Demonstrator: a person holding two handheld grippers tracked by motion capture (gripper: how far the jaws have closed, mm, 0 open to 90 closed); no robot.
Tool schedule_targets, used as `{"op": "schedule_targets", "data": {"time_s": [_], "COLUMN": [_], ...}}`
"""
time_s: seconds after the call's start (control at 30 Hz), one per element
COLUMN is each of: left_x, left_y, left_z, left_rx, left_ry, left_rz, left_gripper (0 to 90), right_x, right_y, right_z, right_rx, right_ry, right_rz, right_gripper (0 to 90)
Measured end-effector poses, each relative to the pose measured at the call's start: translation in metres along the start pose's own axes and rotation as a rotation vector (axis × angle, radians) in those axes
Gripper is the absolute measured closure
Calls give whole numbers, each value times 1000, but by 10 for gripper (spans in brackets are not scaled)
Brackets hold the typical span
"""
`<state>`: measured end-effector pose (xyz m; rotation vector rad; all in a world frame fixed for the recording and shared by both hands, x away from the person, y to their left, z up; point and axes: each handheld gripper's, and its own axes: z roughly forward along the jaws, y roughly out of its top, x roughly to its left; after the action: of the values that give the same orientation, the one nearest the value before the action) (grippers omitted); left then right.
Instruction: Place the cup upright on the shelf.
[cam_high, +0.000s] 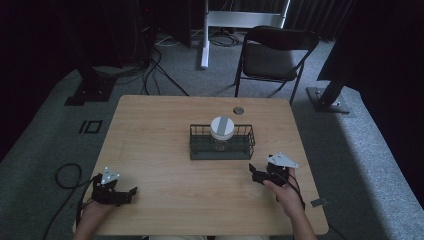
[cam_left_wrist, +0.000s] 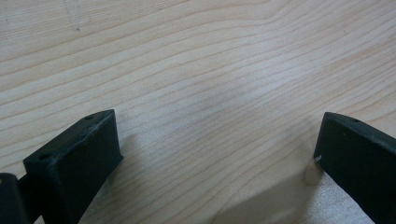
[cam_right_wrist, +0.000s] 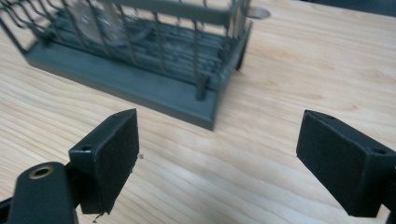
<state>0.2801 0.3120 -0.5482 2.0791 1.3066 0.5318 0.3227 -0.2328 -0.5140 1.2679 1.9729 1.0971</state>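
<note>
Wooden table (cam_high: 165, 150), jar (cam_high: 222, 131) inside wire basket (cam_high: 245, 145), left gripper (cam_high: 131, 191) and right gripper (cam_high: 254, 172) both wide apart, empty.

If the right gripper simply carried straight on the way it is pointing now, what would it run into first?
Most likely the near corner of the dark wire basket, which lies ahead between the open jaws of the right gripper. Bare table lies before it; the depth is hard to judge.
</note>
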Motion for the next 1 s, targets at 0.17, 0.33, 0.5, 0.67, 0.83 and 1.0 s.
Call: {"op": "schedule_targets", "data": {"time_s": [0.17,0.33,0.5,0.67,0.83,1.0], "left_x": [0,0,0,0,0,0], "left_y": [0,0,0,0,0,0], "left_z": [0,0,0,0,0,0], "left_rx": [0,0,0,1,1,1], "left_ry": [0,0,0,0,0,0], "left_rz": [0,1,0,1,2,1], "left_gripper": [5,5,5,5,5,5], "right_x": [-6,-10,-16,-22,-26,-32], "right_y": [-10,-18,-26,-31,-35,-36], "right_z": [3,5,7,7,8,8], "right_rx": [24,42,66,88,109,139], "right_ry": [-21,-53,-85,-122,-140,-177], "right_rz": [10,14,26,41,56,96], "right_gripper": [129,128,126,126,127,126]}}
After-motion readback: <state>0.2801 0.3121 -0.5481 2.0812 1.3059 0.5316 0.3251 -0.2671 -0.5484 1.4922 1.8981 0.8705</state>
